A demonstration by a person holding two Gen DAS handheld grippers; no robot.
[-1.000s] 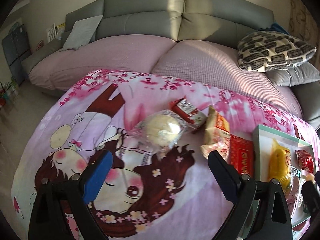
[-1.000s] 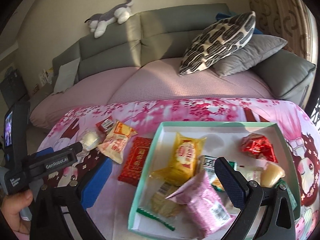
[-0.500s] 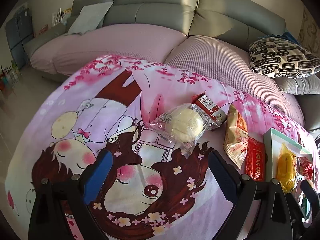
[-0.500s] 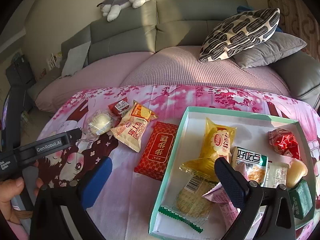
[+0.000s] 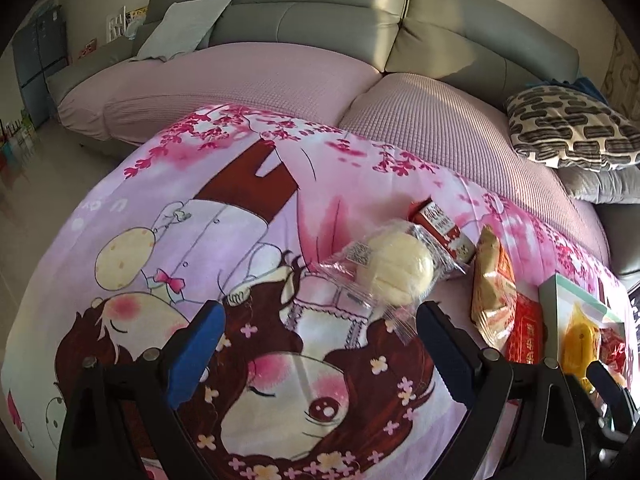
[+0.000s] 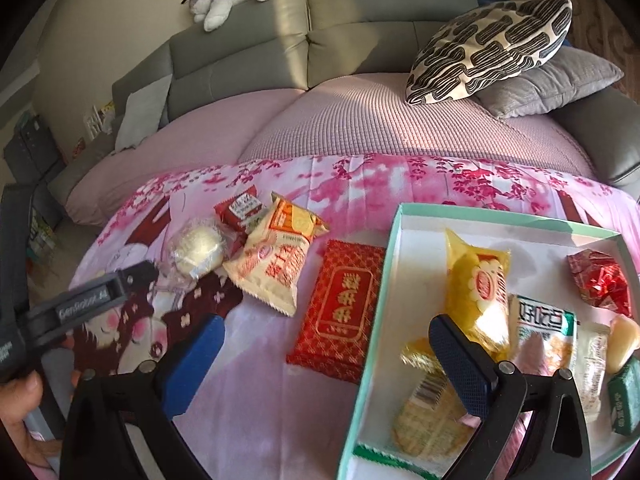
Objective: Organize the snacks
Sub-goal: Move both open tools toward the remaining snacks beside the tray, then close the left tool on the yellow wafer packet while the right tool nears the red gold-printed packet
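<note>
clear crinkly wrapper around a pale round bun [image 5: 394, 270], just ahead of the left gripper's [image 5: 320, 344] wide-apart jaws.

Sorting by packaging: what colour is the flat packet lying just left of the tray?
Red with a gold lattice and gold characters; the packet shows best in the right wrist view.

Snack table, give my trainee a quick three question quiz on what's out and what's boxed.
1. True or false: the round bun in clear wrap lies inside the teal-rimmed box.
2. How many snack packs lie on the cloth outside the box?
3. Which pack lies closest to the box's left wall: A) red patterned packet, B) small red-and-white pack, C) cream-and-orange bag?

Key: 1 false; 2 four; 3 A. Both claws, left and right, are open and empty.
</note>
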